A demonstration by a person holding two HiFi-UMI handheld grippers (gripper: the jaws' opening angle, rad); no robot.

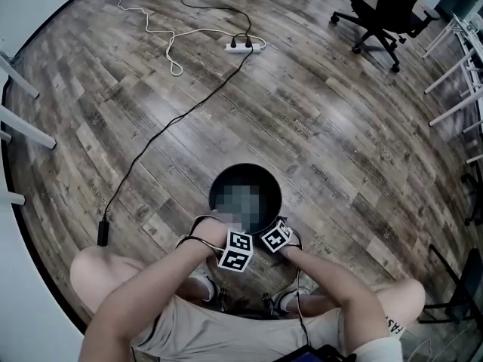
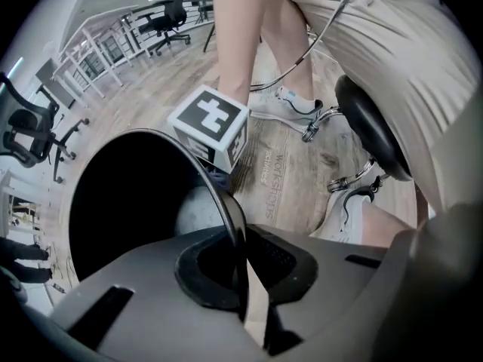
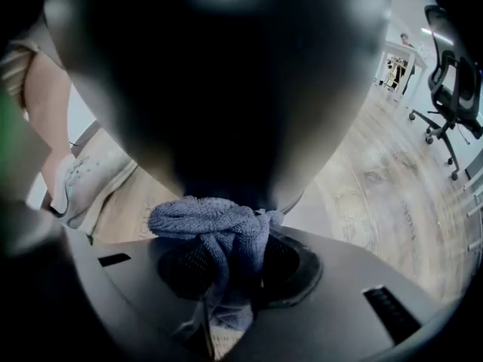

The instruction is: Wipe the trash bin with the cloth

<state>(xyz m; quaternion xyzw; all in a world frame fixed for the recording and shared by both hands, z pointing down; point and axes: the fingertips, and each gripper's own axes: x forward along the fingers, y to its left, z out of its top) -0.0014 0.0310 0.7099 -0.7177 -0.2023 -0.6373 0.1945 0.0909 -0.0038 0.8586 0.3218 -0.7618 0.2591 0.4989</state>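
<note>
Right now the left gripper [image 2: 243, 277] points straight down, and its jaws are pinched tight on the thin top rim of the round black trash bin [image 2: 219, 191]. One jaw is inside the bin and one is outside. The right gripper [image 3: 226, 277] is squeezed shut on a soft blue-grey cloth [image 3: 215, 228]. The cloth is bunched in a fat lump that sticks out past the jaws. That lump is right up by the bin's dark outside wall, but I cannot tell if it touches yet.

The bin stands upright on the brown wooden floor [image 1: 324, 127], just in front of the person's feet.

I think the bin is light, with a thin, stiff wall. The floor looks smooth, so a hard push could make the bin slide or tip. Holding it by the rim is a good spot to steady it. The cloth is floppy and squashy. It is best held in the middle, as it is now, so the loose lump can rub the wall.
</note>
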